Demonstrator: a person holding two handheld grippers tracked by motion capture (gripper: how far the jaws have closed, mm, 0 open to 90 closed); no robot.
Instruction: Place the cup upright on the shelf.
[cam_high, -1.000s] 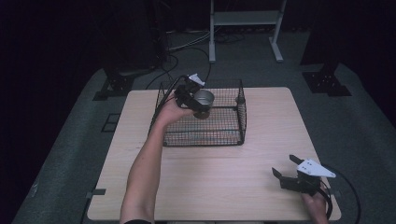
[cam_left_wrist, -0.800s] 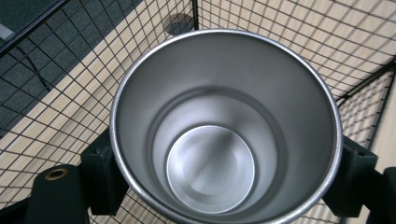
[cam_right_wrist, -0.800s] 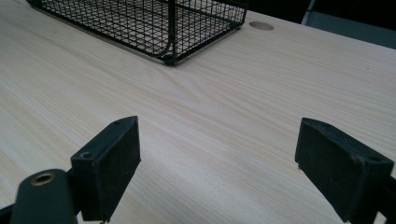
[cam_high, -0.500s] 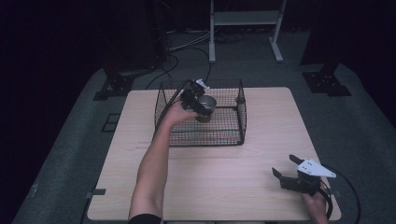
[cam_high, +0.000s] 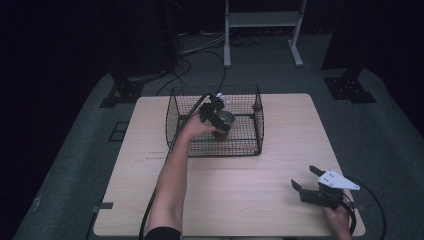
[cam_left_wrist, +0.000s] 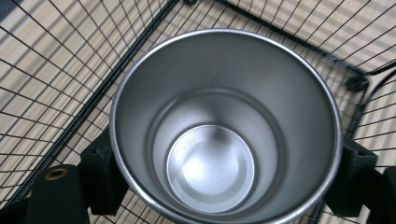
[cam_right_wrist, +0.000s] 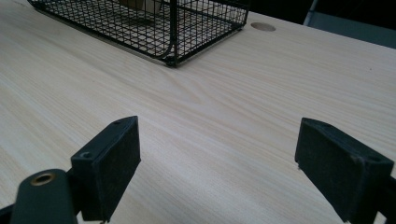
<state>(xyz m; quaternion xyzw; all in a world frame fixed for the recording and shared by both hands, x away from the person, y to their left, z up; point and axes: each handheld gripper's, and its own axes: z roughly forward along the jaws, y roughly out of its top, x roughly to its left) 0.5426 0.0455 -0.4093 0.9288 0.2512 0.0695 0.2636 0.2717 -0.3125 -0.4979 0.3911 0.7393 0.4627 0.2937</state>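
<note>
Left gripper (cam_high: 218, 116), clamped on the outer wall of a steel cup (cam_high: 223, 121), now sits lower and nearer the person's side of the wire basket (cam_high: 258, 131) than it did a second ago, when it held the cup up near the far rim. The cup appears to be on its way down to the basket floor, or just lifted from it; which one cannot be told. Seen along the left gripper's own jaws, the cup (cam_left_wrist: 224, 126) stands mouth-up between them, one pad pressed to each side, and its polished inside is empty. Below and around it runs the basket's mesh (cam_left_wrist: 56, 70), with the pale table showing through and nothing else visible on the basket floor. Off to that gripper's right and well apart, the right gripper (cam_high: 314, 187) has not moved: it rests on the bare table (cam_high: 240, 200), jaws spread wide and holding nothing, its camera looking across the wood grain toward a basket corner (cam_right_wrist: 170, 58).
</note>
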